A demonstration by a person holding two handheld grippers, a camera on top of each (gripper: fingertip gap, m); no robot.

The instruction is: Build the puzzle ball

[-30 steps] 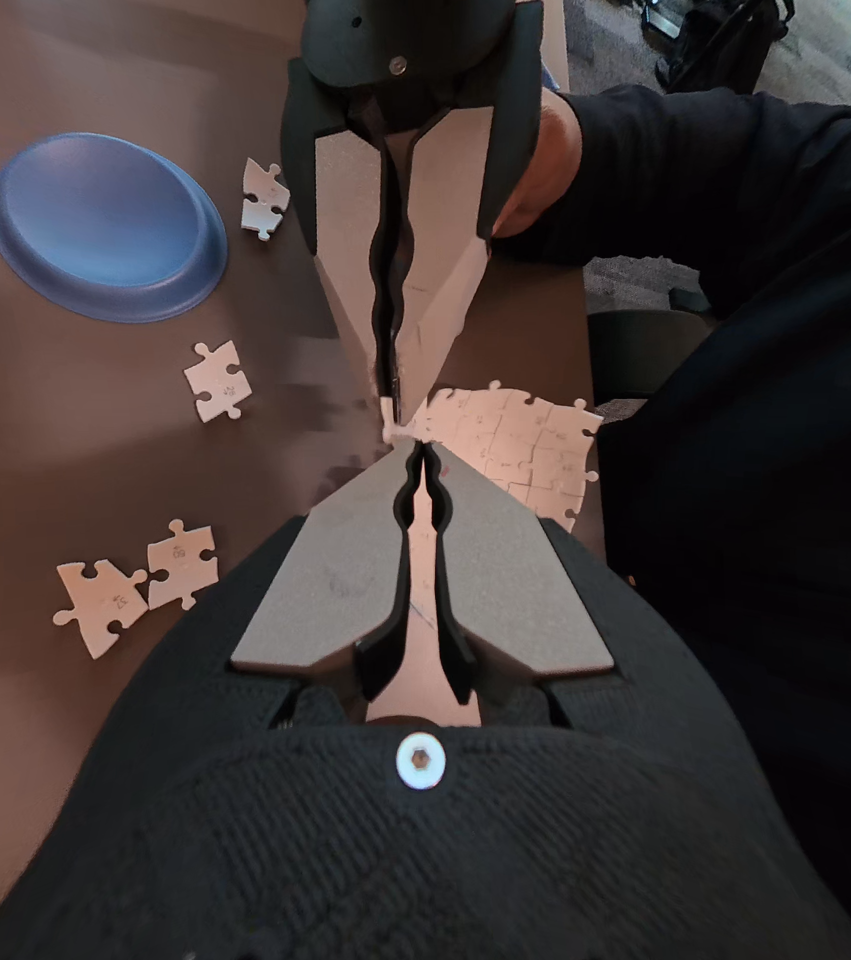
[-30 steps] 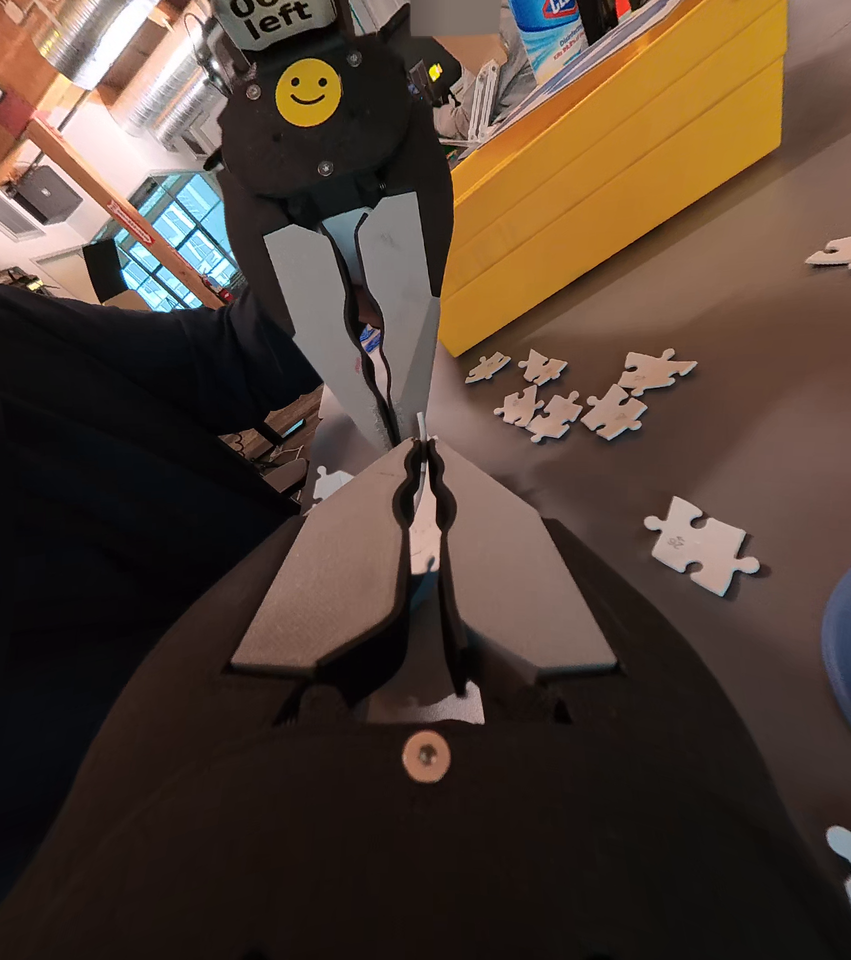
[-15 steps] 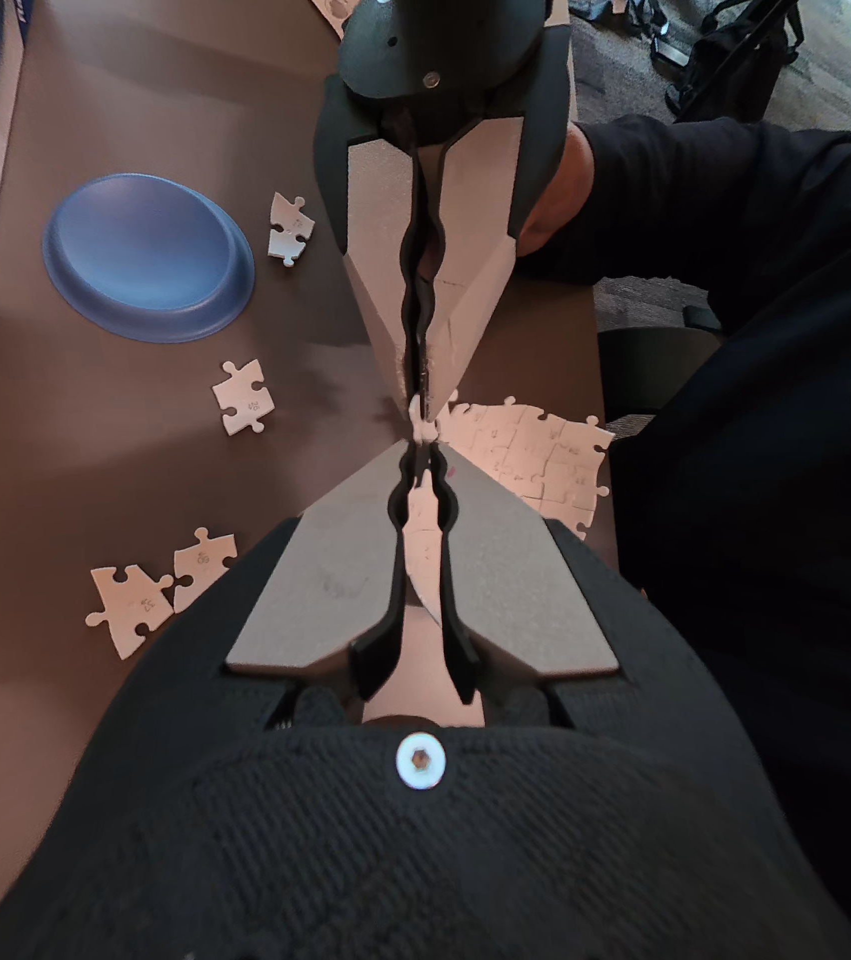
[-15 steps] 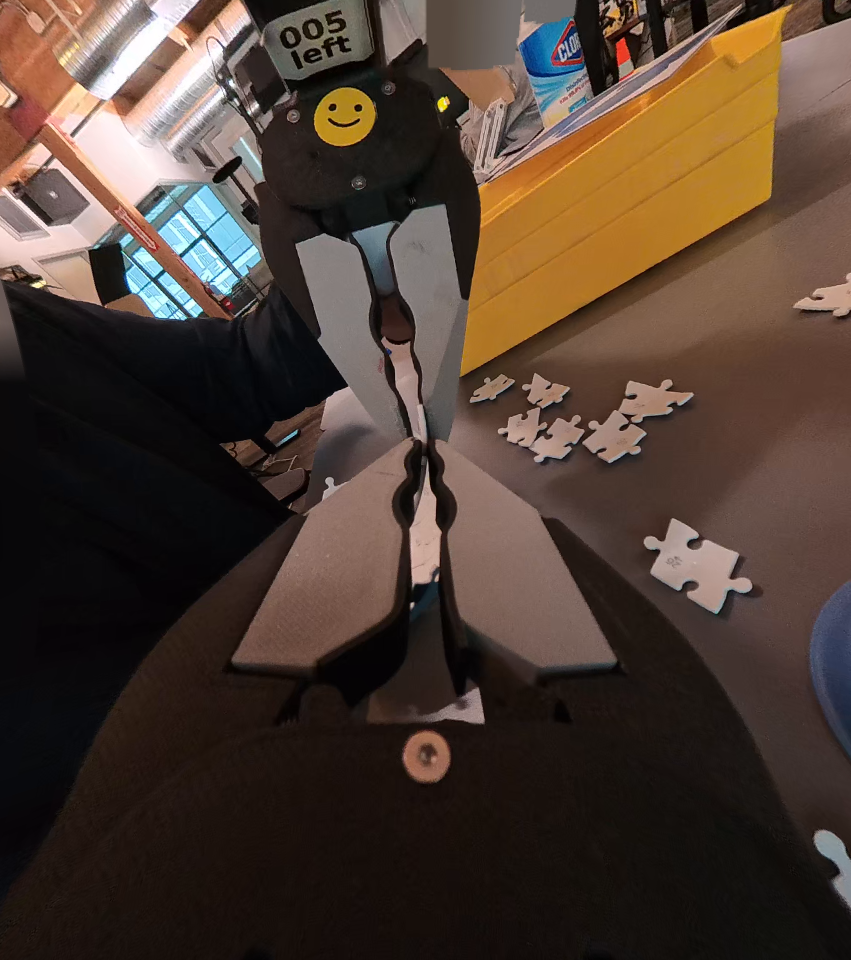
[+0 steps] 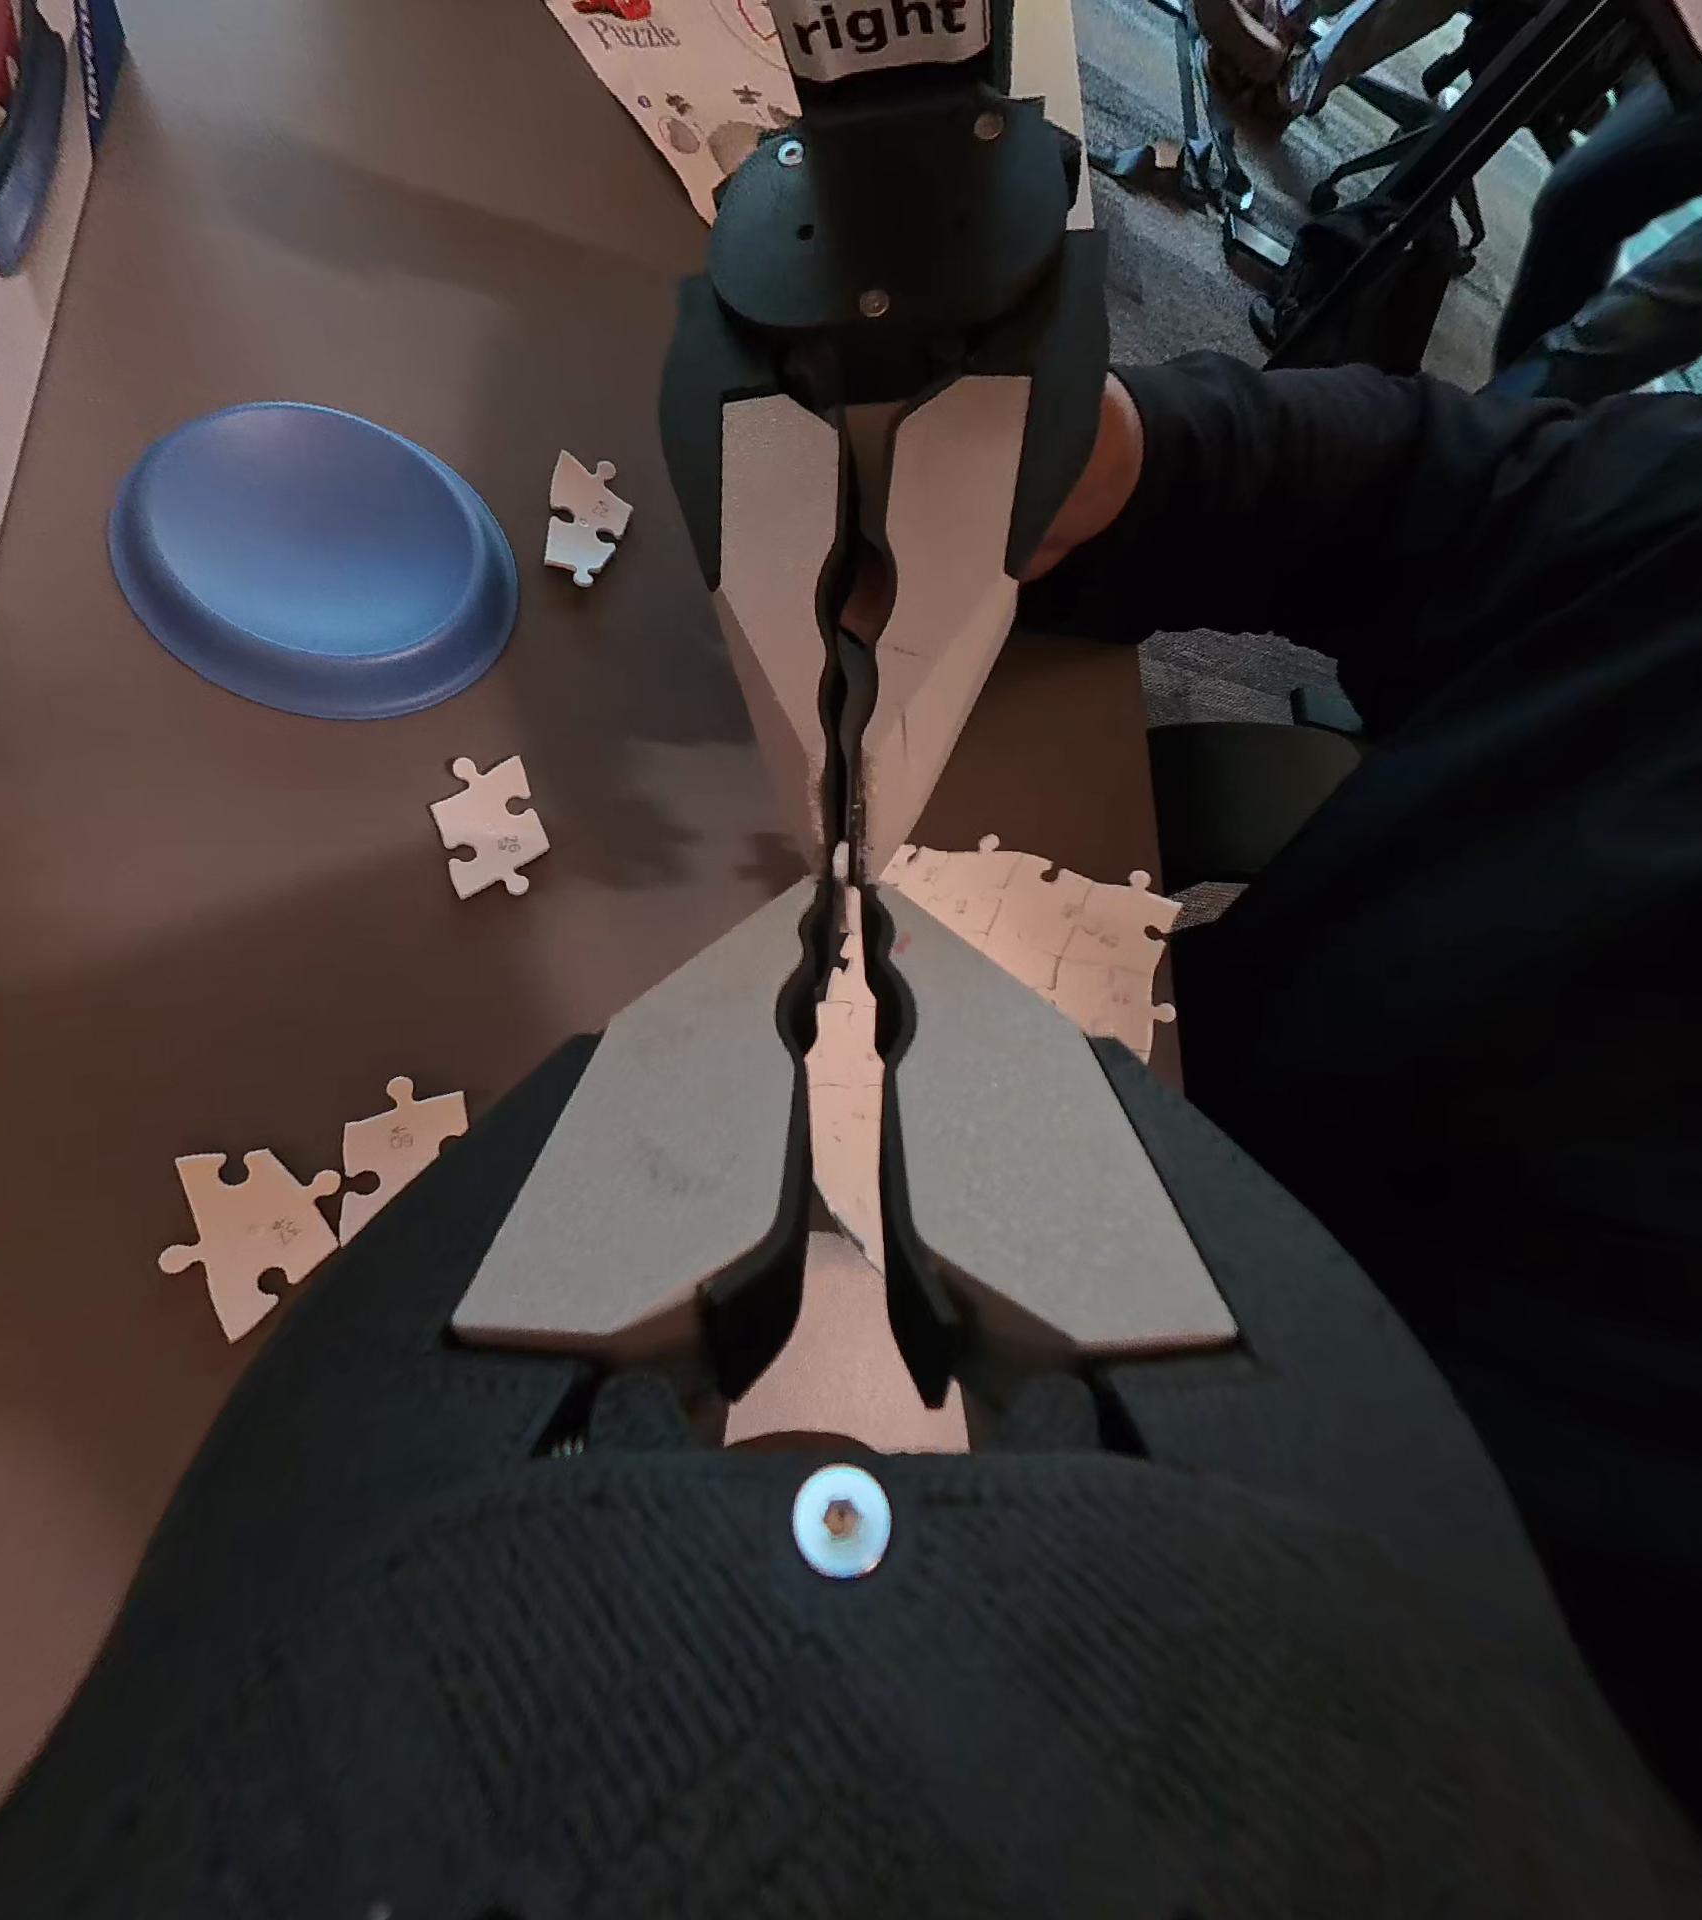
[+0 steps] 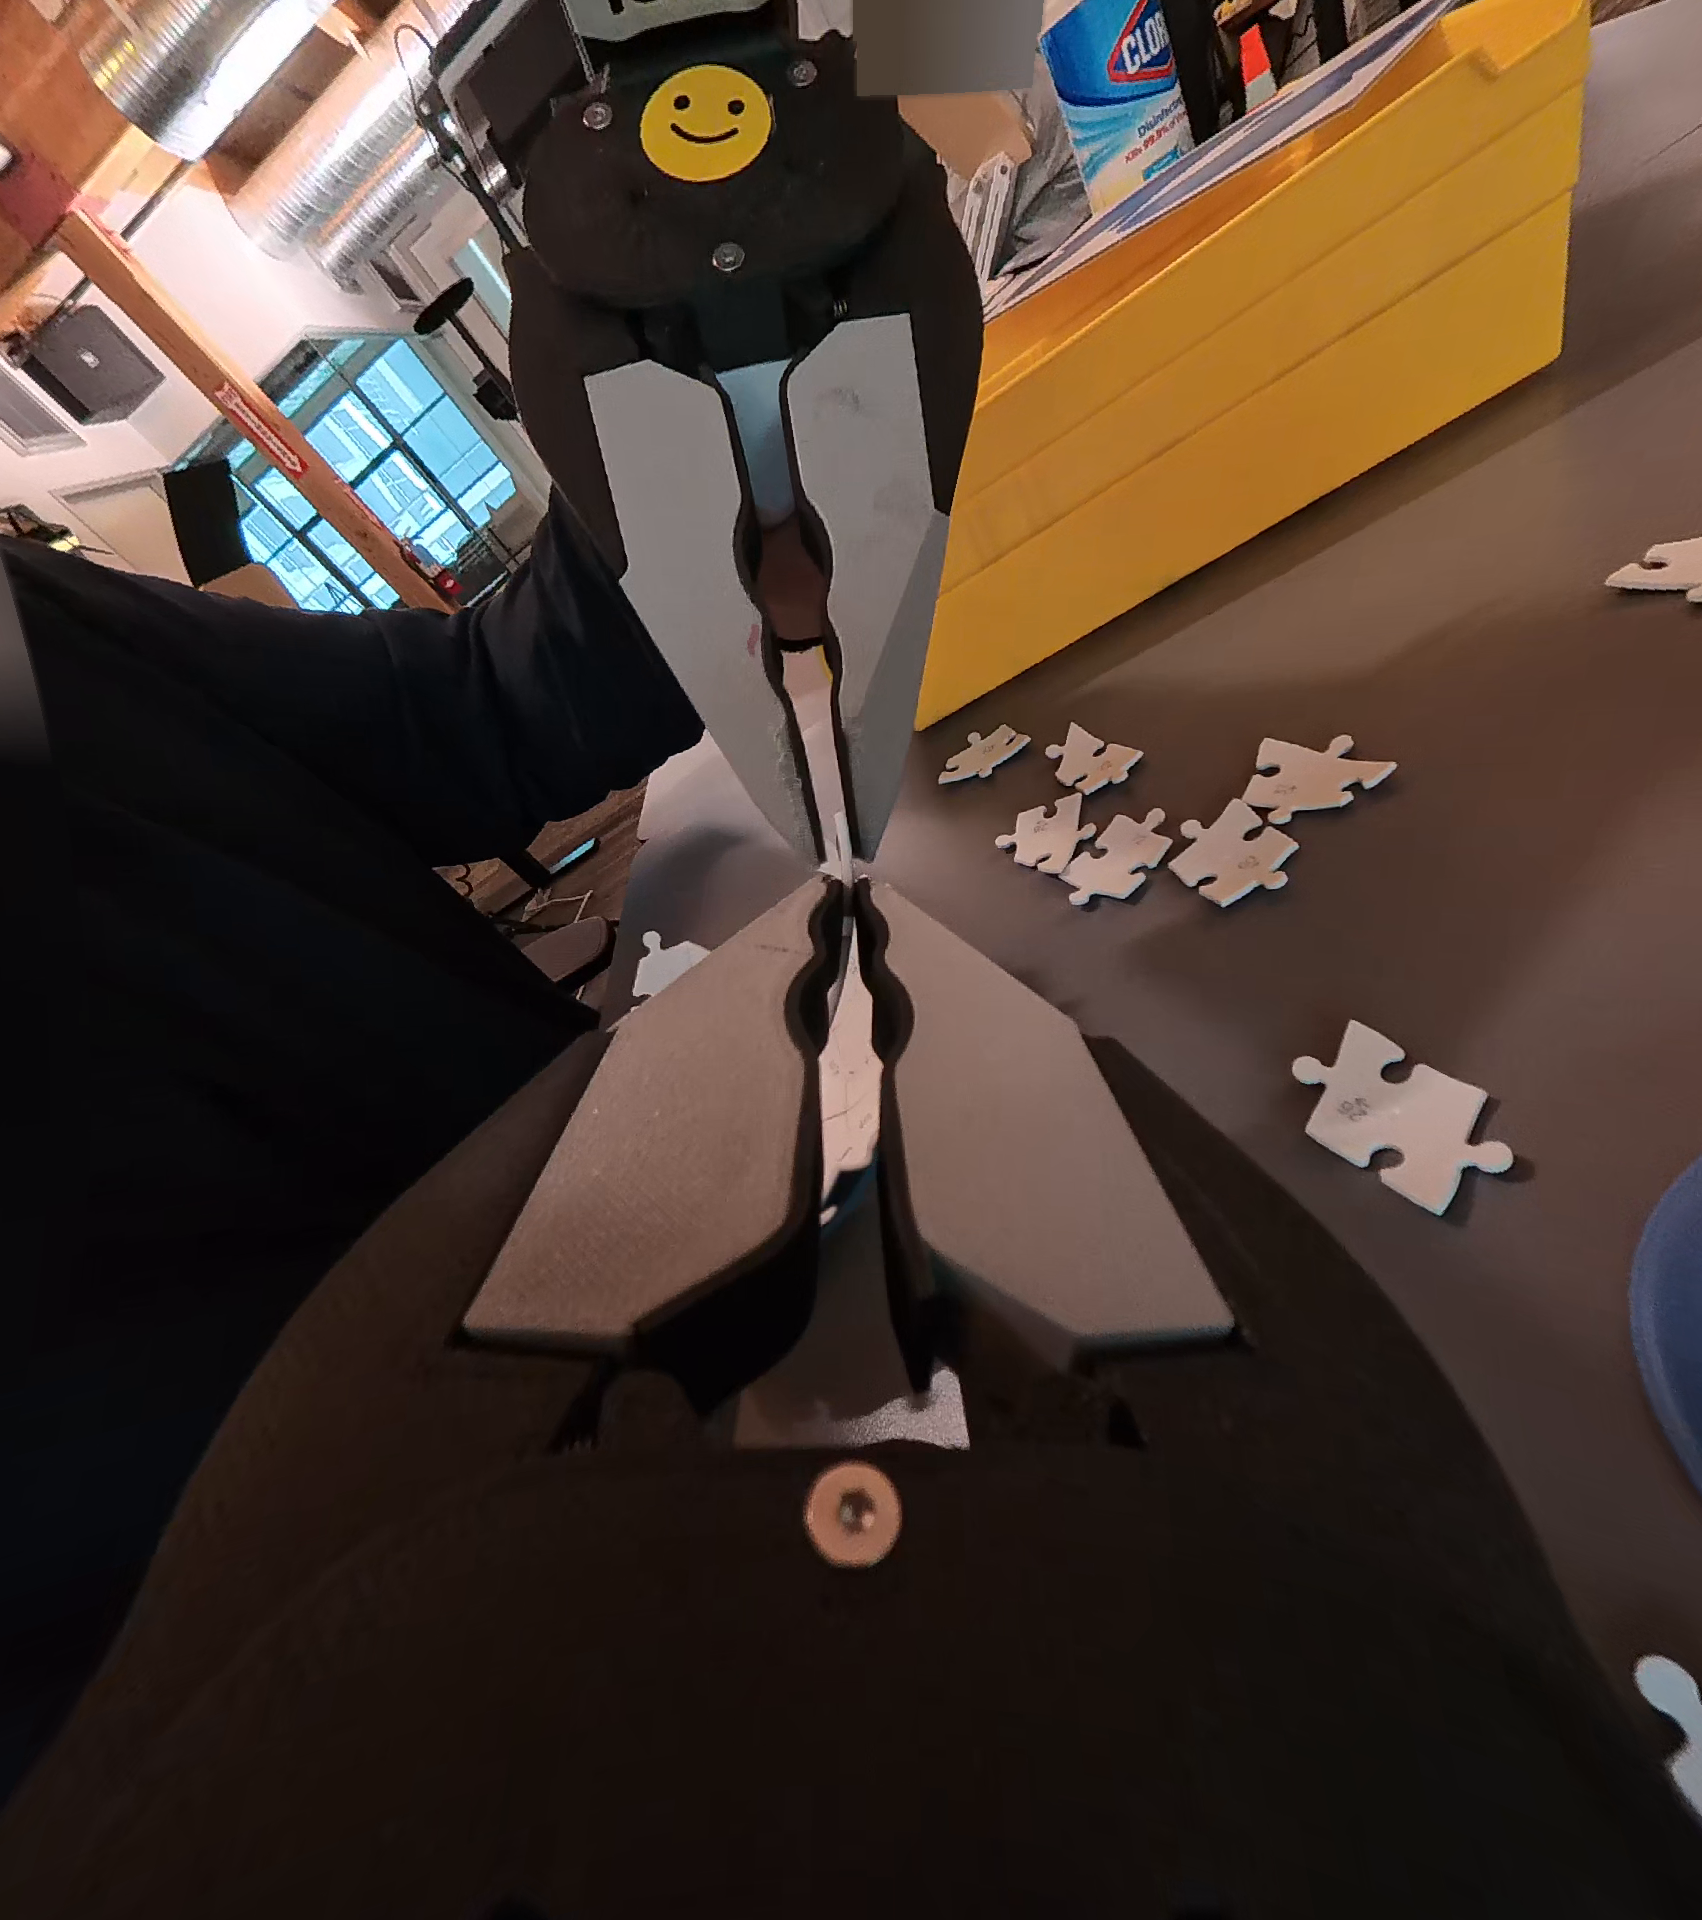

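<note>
L gripper (image 5: 842,904) clamped on curved white card puzzle sheet (image 5: 1065,935); R gripper (image 6: 845,883) pinches single thin piece (image 6: 842,836), tips meeting. Glossy blue dish (image 5: 307,561) far L of tips.

Left gripper (image 5: 842,894) is being held tip to tip with the right gripper (image 5: 842,847), the two being pointed straight at each other above the table. Both pairs of grey fingers (image 5: 681,1122) are being kept pressed nearly together, only a thin wavy slit being left between them. A sliver of white is being pinched at each tip. The right gripper (image 6: 842,894) is being gripped from behind by a hand (image 5: 1086,468) in a dark sleeve (image 5: 1346,499); a second dark sleeve (image 6: 359,707) is being extended behind the left gripper (image 6: 831,847).
</note>
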